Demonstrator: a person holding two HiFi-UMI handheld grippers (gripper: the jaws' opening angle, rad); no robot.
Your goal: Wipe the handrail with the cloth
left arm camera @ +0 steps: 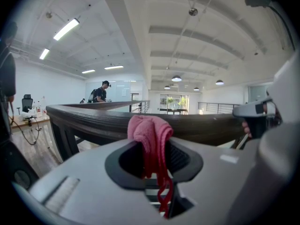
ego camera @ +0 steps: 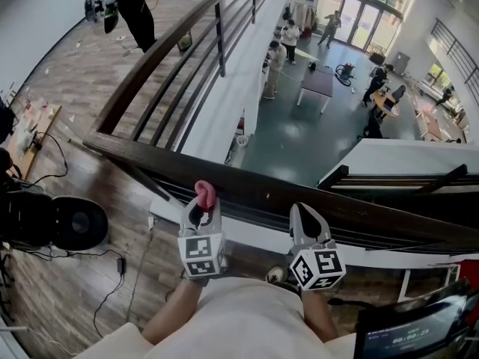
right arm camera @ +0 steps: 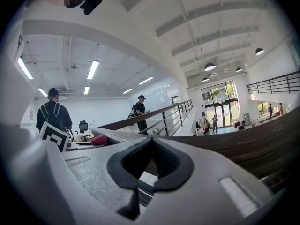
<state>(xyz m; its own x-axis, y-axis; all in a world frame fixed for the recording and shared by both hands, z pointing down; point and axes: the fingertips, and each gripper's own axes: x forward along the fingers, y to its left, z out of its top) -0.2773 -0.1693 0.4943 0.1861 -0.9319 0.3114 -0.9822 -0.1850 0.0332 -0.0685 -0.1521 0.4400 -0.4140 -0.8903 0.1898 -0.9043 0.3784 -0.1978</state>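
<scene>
The dark wooden handrail (ego camera: 329, 194) runs across in front of me, from a corner at the left to the right edge. My left gripper (ego camera: 203, 203) is shut on a pink cloth (ego camera: 205, 192), whose bunched end pokes out at the rail's near side; I cannot tell whether it touches. In the left gripper view the cloth (left arm camera: 151, 134) hangs between the jaws just before the handrail (left arm camera: 89, 118). My right gripper (ego camera: 301, 210) is shut and empty, its tip just below the rail, to the right of the left one. In the right gripper view the handrail (right arm camera: 262, 142) passes behind the closed jaws.
A second rail (ego camera: 165, 47) with black balusters leads away from the corner to the far side. Beyond the rail is a drop to a lower floor (ego camera: 299, 133) with people and tables. A black round stool (ego camera: 78, 223) and cables lie on the wooden floor at my left.
</scene>
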